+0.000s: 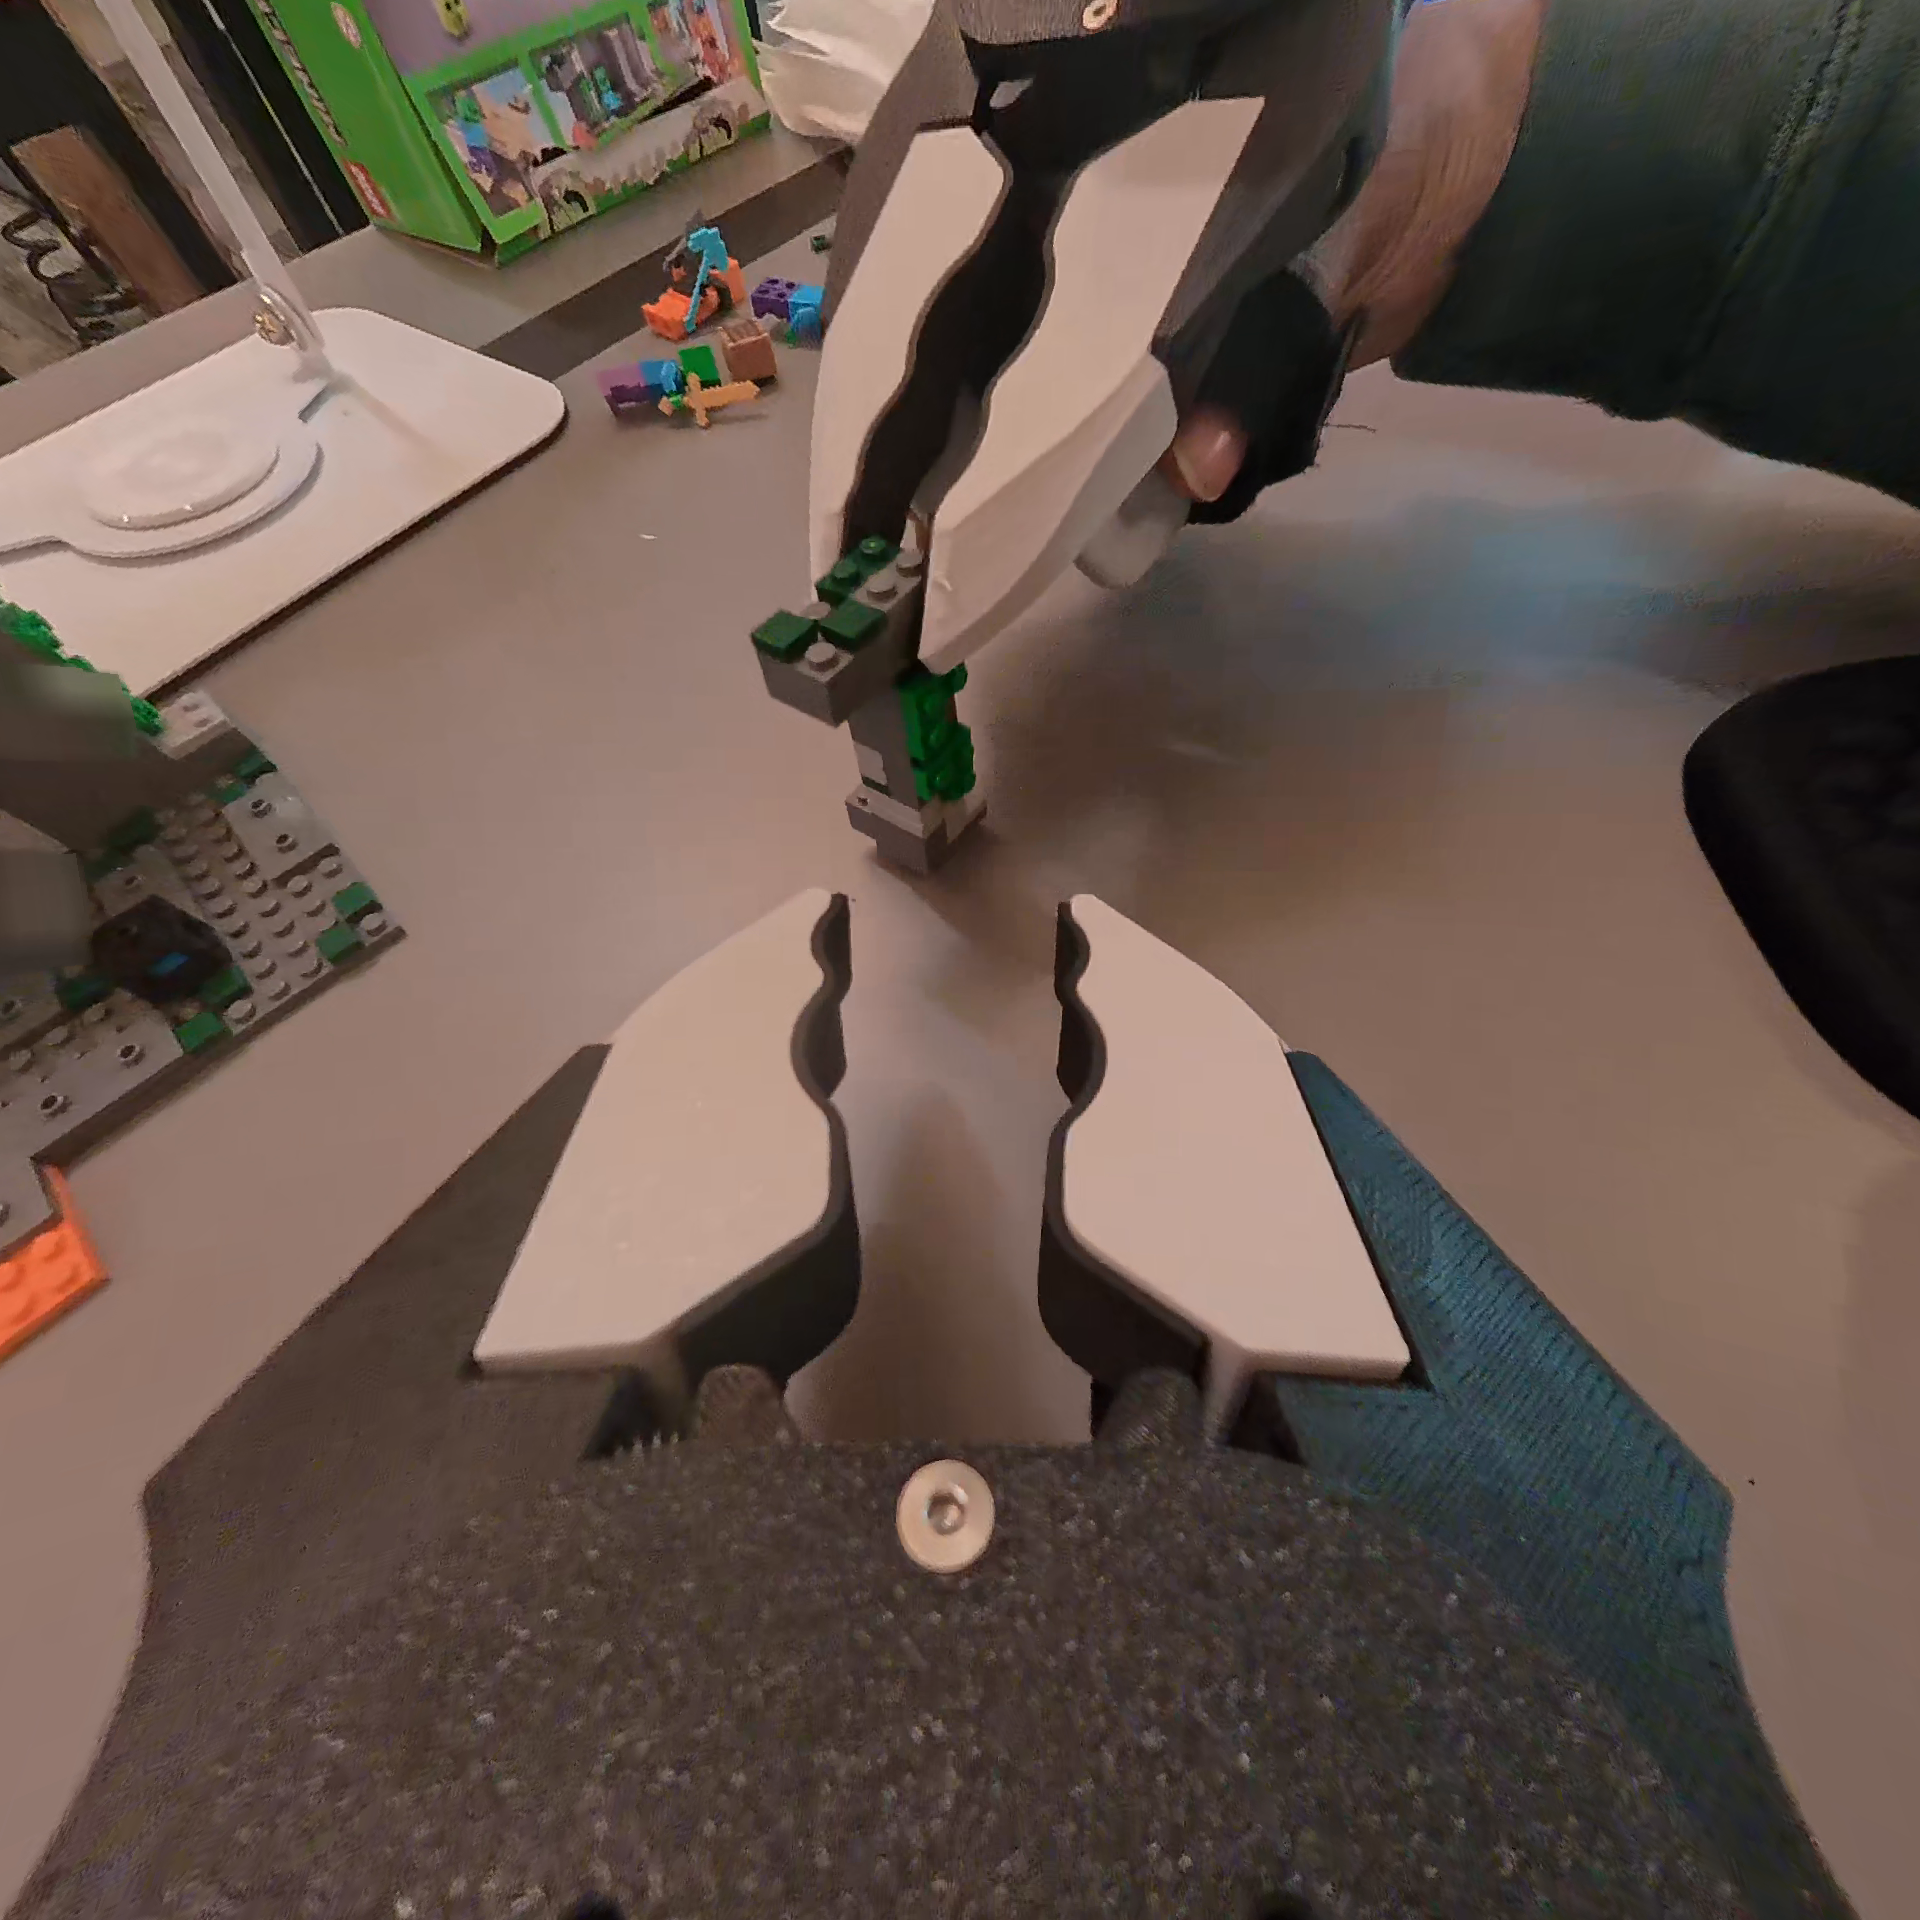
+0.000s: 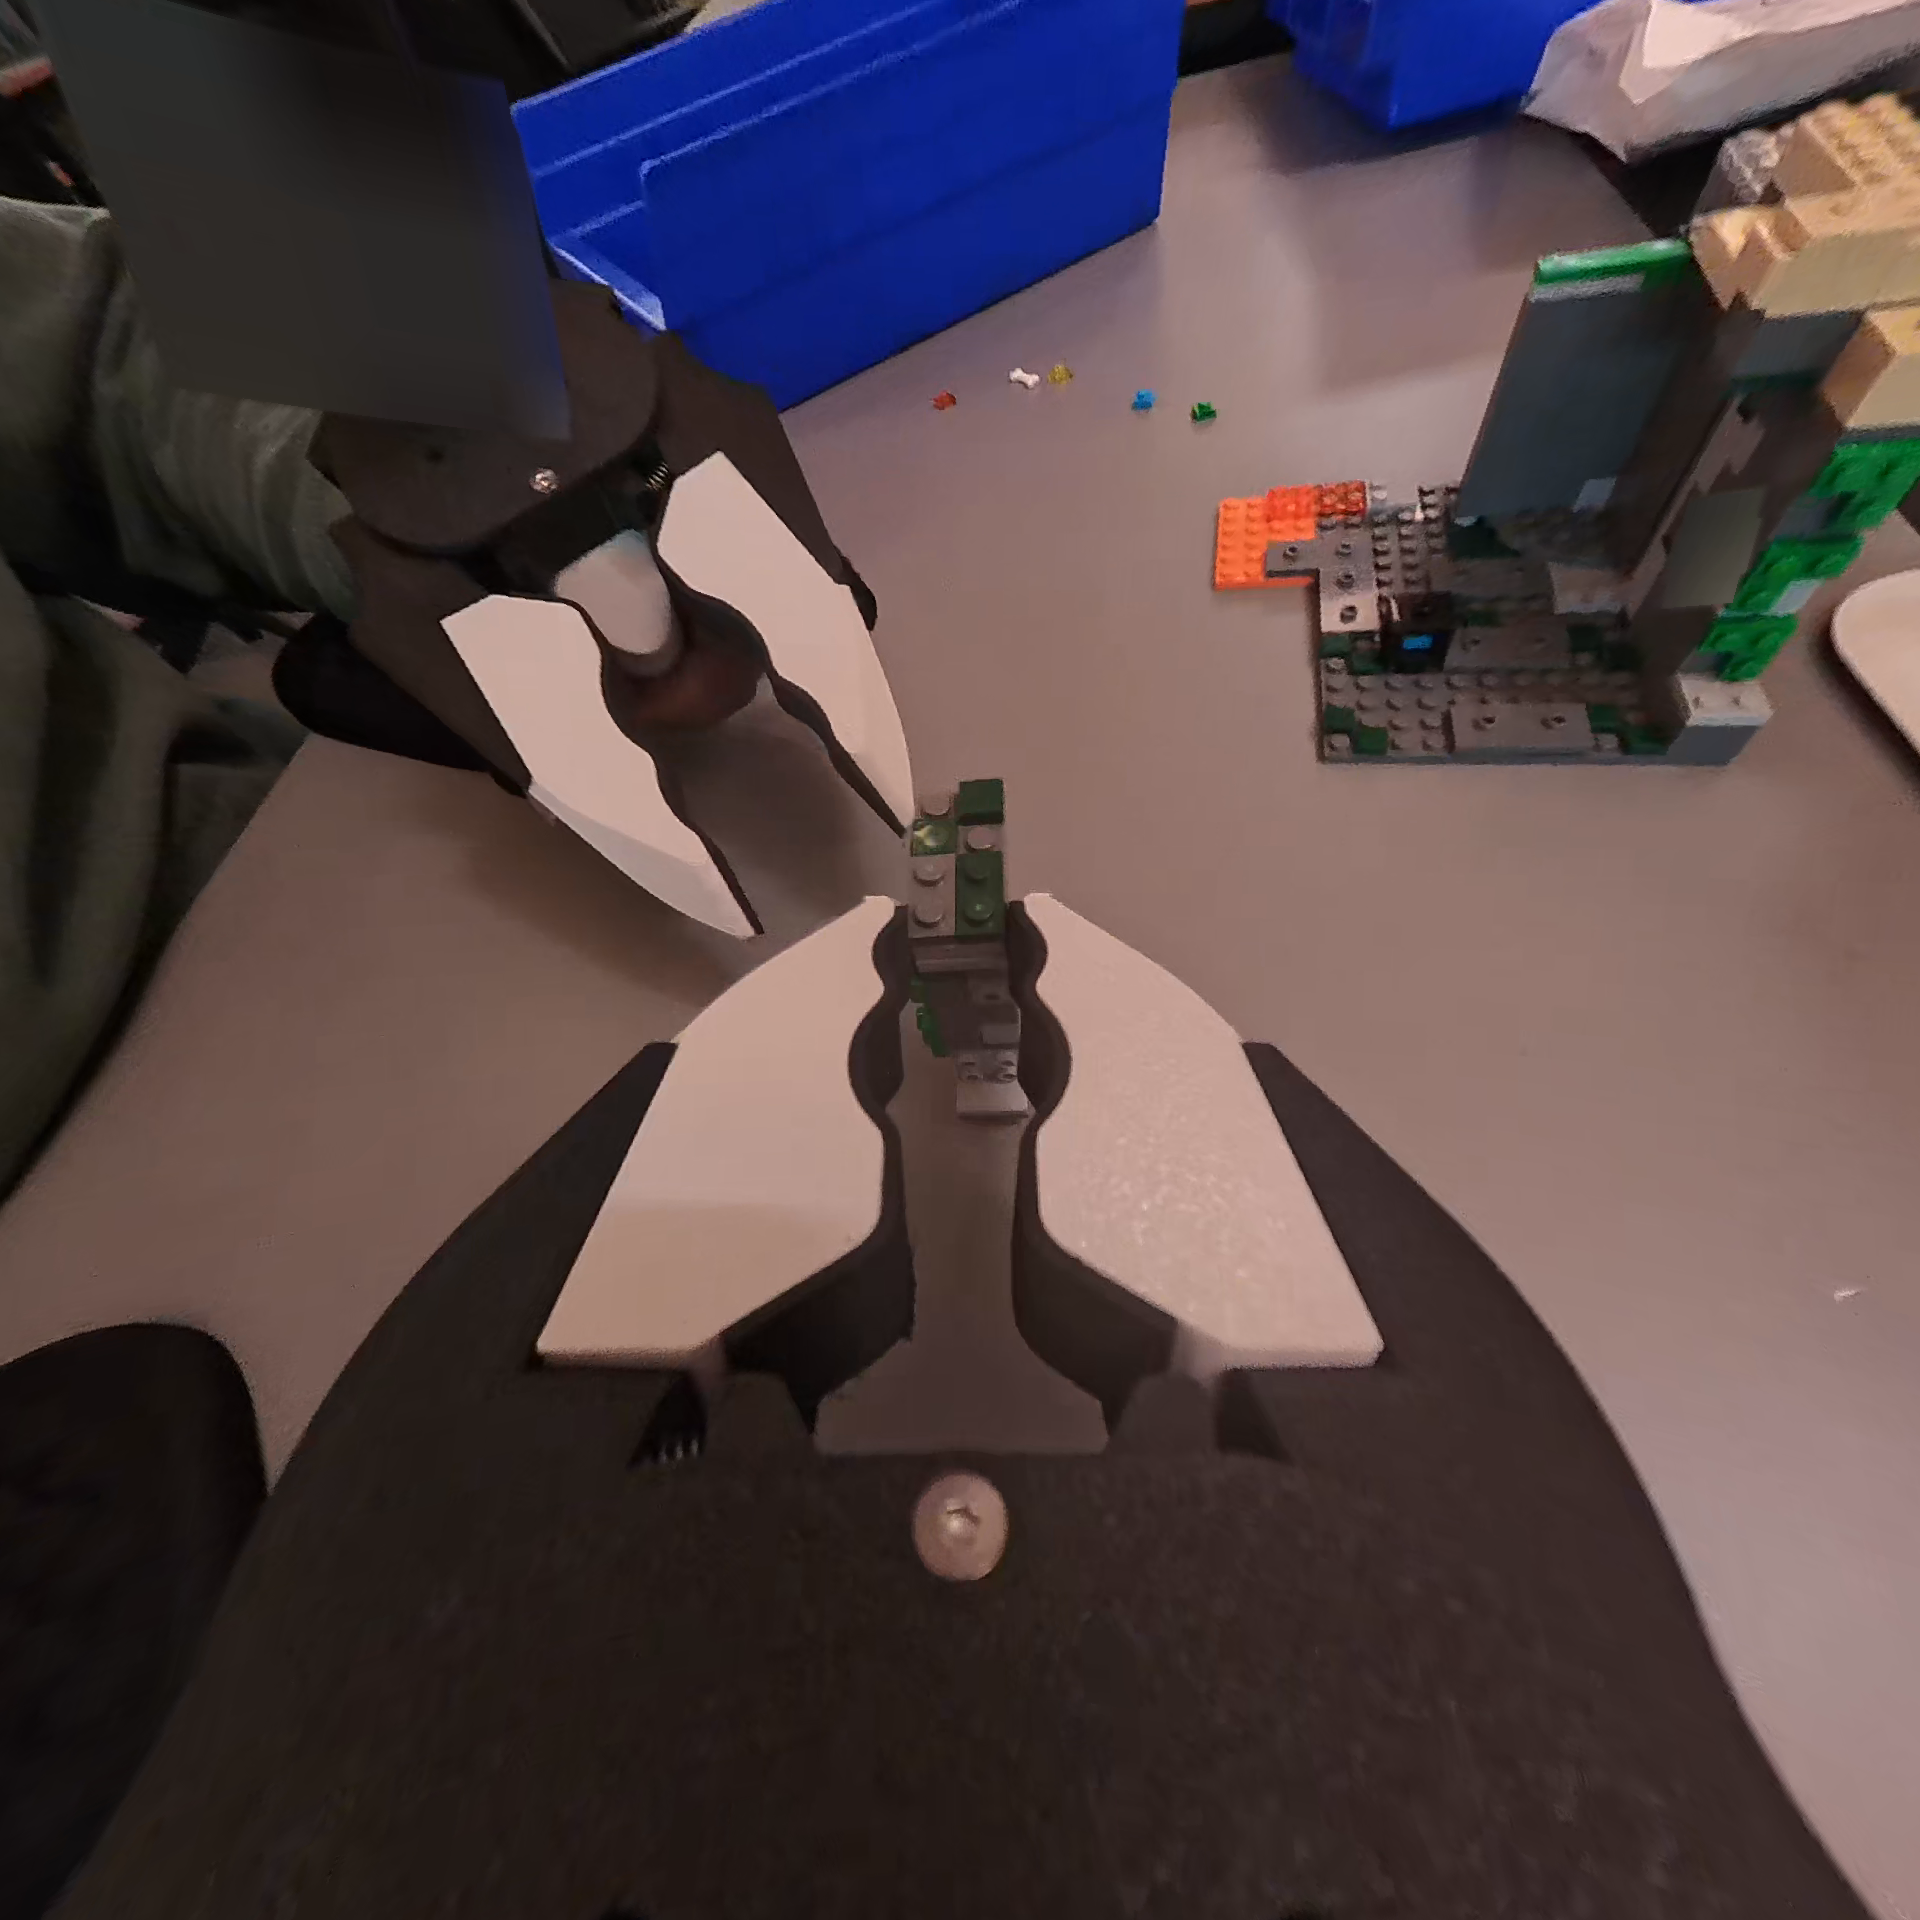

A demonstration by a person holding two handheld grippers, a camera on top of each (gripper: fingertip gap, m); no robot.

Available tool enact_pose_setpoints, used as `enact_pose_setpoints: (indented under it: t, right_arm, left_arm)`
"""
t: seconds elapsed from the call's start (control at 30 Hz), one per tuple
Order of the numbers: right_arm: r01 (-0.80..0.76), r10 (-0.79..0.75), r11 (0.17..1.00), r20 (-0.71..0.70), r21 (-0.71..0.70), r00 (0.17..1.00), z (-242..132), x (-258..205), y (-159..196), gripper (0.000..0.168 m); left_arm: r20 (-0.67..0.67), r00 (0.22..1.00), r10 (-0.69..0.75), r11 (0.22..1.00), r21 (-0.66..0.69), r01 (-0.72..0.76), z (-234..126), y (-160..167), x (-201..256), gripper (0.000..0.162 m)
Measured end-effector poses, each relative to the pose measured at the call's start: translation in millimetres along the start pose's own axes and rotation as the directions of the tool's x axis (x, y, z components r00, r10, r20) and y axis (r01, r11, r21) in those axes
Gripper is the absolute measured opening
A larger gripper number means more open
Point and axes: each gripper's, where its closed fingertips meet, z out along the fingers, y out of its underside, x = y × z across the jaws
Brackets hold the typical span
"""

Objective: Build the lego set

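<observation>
A small grey and green pillar of bricks (image 1: 899, 717) stands with its foot on the grey table. My right gripper (image 1: 904, 582) comes down from above and is shut on its top plate. In the right wrist view the pillar (image 2: 961, 935) sits between my right gripper's (image 2: 961, 909) fingertips. My left gripper (image 1: 951, 914) is open and empty, just in front of the pillar's foot; it also shows in the right wrist view (image 2: 821, 862), its tips close beside the pillar's top. The larger build on a grey studded baseplate (image 2: 1455, 717) stands to the side.
A green set box (image 1: 520, 114) and loose coloured bricks and figures (image 1: 707, 343) lie at the back. A white stand base (image 1: 260, 447) is back left. Blue bins (image 2: 862, 177) and tiny loose pieces (image 2: 1070, 390) lie beyond. A dark chair seat (image 1: 1818, 862) is at the right. The left gripper's tips are roughly 5 cm from the right gripper's.
</observation>
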Motion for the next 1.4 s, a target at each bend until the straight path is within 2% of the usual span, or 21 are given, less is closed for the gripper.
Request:
enact_pose_setpoints:
  t: [0.3, 0.57, 0.8, 1.17, 1.4]
  right_arm:
    - [-0.1, 0.098, 0.995, -0.171, -0.006, 0.98, 1, 10, 4, 0.017]
    - [-0.121, 0.13, 0.991, -0.302, 0.051, 0.944, 3, 11, 3, 0.017]
    - [-0.189, 0.23, 0.972, -0.404, 0.139, 0.885, 1, 16, 2, 0.017]
    - [-0.222, 0.292, 0.955, -0.48, 0.197, 0.828, 1, 18, 3, 0.018]
    - [-0.226, 0.305, 0.95, -0.478, 0.216, 0.824, 2, 16, 3, 0.02]
  left_arm:
    - [-0.012, 1.0, 0.002, 0.999, -0.036, -0.003, 5, 8, 3, 0.036]
    - [-0.003, 0.999, 0.035, 0.998, -0.046, -0.035, 6, 10, 5, 0.036]
    - [-0.002, 0.999, 0.046, 0.998, -0.047, -0.046, 6, 11, 6, 0.036]
    - [-0.003, 0.999, 0.053, 0.998, -0.045, -0.053, 6, 11, 7, 0.036]
    - [0.0, 0.999, 0.054, 0.998, -0.04, -0.054, 5, 10, 6, 0.036]
